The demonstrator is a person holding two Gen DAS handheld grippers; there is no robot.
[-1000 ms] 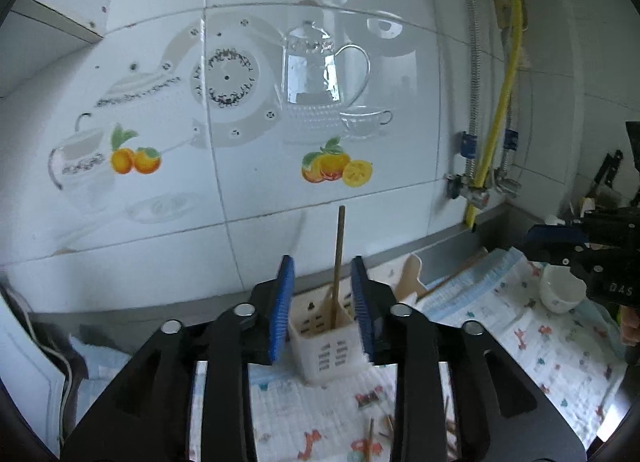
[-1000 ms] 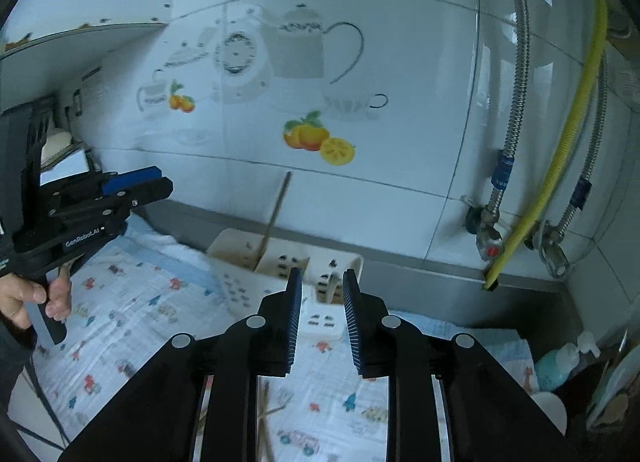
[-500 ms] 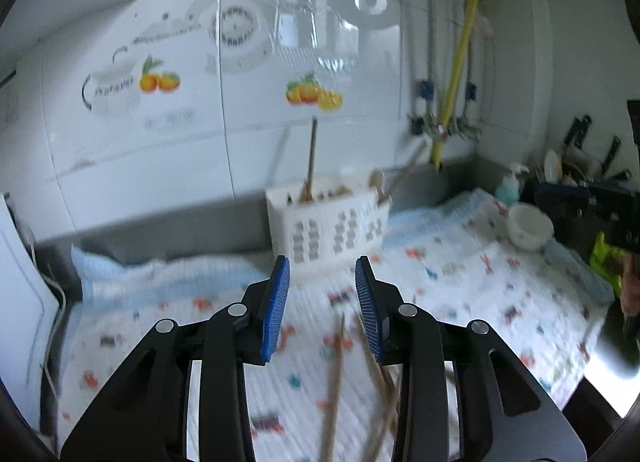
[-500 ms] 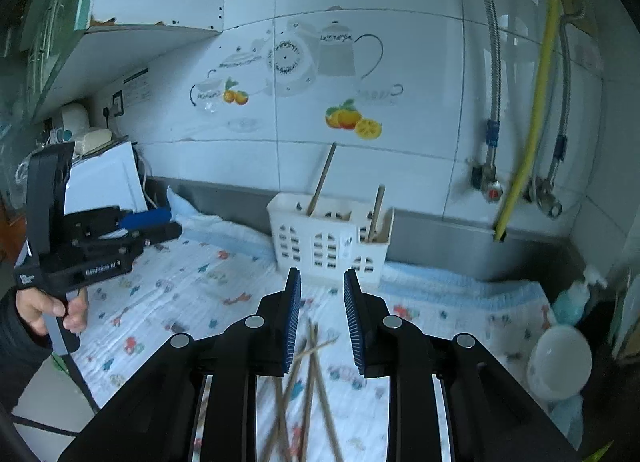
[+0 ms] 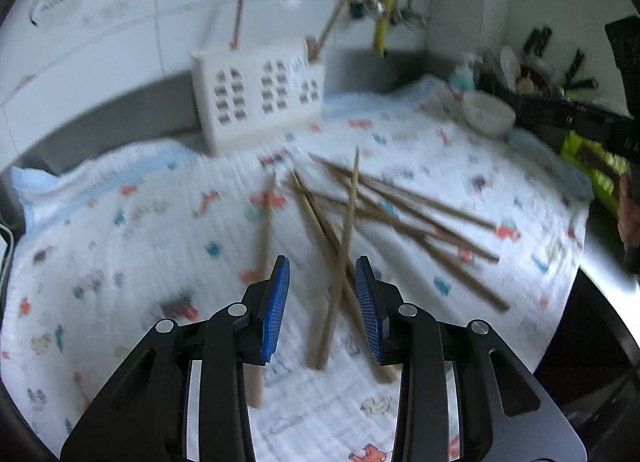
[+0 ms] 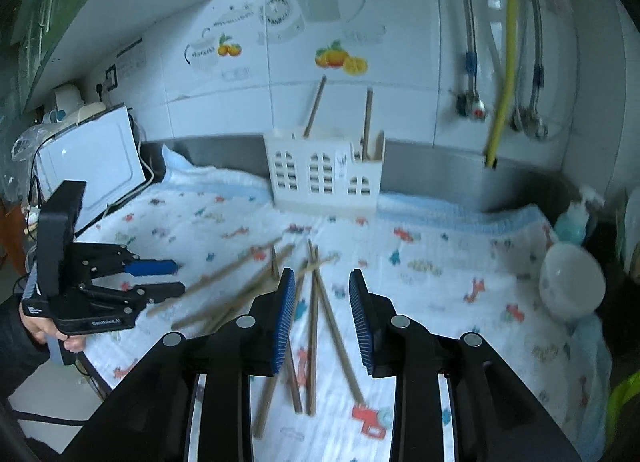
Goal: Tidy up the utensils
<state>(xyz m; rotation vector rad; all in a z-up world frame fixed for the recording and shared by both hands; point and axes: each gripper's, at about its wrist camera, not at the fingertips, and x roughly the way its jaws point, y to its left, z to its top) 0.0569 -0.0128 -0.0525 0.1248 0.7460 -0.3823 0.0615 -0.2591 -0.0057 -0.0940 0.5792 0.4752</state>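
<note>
I am angling both grippers down toward the patterned cloth. The left gripper is hovering over the loose chopsticks, its blue pads parted narrowly and gripping nothing (sticks are showing through the gap, lying below on the cloth). The right gripper is pointing down over the same scattered chopsticks; its jaws have just been opening, standing narrowly apart with nothing pinched. In the right view the left gripper is hanging over the cloth's left edge, a hand on its handle. The white holder is standing far against the tiled wall, two chopsticks upright inside. A white bowl is sitting near the right edge; the cloth between pile and holder is lying bare.
</note>
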